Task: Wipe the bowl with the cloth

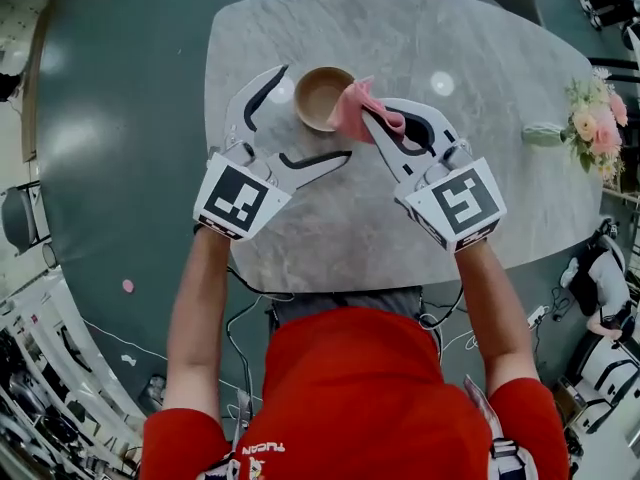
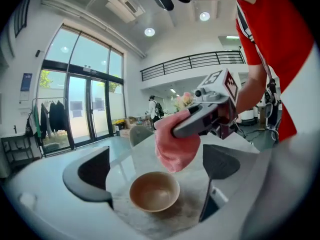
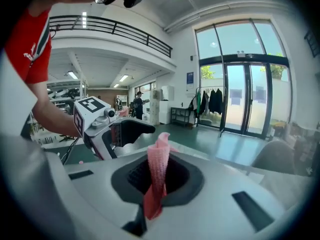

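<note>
Left gripper (image 1: 316,110): jaws spread wide, holding nothing. Left gripper view shows both pads apart with bare marble on either side of the bowl.

Bowl (image 1: 322,96): brown, upright, empty, standing on the grey marble table (image 1: 400,218) towards its far edge. It sits in the gap between the left jaws, close to the tip of the farther one and apart from both.

Cloth (image 1: 355,111): pink and bunched, at the bowl's right rim. In the left gripper view it hangs just above and behind the bowl. Contact with the rim cannot be told.

Right gripper (image 1: 368,120): jaws closed tight on the cloth. Right gripper view shows a folded strip of it pinched upright between the pads, with an end sticking out past the tips. The tips point at the bowl from the right.

Flowers (image 1: 597,123): a pink and cream bunch at the table's right edge, well apart from the bowl
</note>
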`<state>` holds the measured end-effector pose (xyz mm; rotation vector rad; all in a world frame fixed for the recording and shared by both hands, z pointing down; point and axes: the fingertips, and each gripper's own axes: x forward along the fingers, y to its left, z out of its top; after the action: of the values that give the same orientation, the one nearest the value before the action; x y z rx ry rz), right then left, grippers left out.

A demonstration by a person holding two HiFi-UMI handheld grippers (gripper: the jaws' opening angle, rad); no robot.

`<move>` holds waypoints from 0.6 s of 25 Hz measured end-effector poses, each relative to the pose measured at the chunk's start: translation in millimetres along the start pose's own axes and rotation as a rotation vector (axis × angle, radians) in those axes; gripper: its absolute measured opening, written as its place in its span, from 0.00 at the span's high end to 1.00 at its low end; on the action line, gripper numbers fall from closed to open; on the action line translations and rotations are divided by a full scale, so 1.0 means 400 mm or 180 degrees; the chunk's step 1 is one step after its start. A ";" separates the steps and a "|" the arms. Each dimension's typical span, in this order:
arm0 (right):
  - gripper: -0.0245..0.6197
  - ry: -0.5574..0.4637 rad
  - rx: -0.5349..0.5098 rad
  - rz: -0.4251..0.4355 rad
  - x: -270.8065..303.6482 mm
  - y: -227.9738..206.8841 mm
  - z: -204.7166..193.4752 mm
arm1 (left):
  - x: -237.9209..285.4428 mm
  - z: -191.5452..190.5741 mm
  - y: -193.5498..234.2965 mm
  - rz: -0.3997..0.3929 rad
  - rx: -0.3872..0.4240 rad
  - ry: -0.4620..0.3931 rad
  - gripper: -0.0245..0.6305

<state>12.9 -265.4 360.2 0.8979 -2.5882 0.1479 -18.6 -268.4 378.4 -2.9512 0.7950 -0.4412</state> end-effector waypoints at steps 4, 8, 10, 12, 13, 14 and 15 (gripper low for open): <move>0.95 -0.0361 -0.0019 -0.0029 -0.084 0.029 0.079 | -0.087 0.097 -0.018 0.0320 -0.0181 -0.0201 0.12; 0.95 -0.0724 -0.0004 -0.0105 -0.184 0.054 0.141 | -0.161 0.166 -0.070 0.0453 -0.0179 -0.0278 0.30; 0.95 -0.0877 -0.0007 -0.0124 -0.229 0.068 0.165 | -0.193 0.200 -0.090 0.0522 -0.0164 -0.0351 0.39; 0.95 -0.1009 -0.0016 -0.0131 -0.272 0.085 0.187 | -0.226 0.238 -0.105 0.0614 -0.0155 -0.0475 0.51; 0.95 -0.1070 -0.0019 -0.0133 -0.292 0.093 0.197 | -0.241 0.256 -0.111 0.0664 -0.0151 -0.0548 0.57; 0.95 -0.1127 -0.0017 -0.0134 -0.312 0.103 0.206 | -0.256 0.274 -0.116 0.0713 -0.0144 -0.0620 0.61; 0.95 -0.1175 -0.0012 -0.0137 -0.330 0.112 0.214 | -0.271 0.290 -0.122 0.0758 -0.0135 -0.0683 0.63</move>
<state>51.4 -173.7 230.5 1.0642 -2.8996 -0.0400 -51.4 -174.6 245.3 -2.8254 1.1183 -0.0922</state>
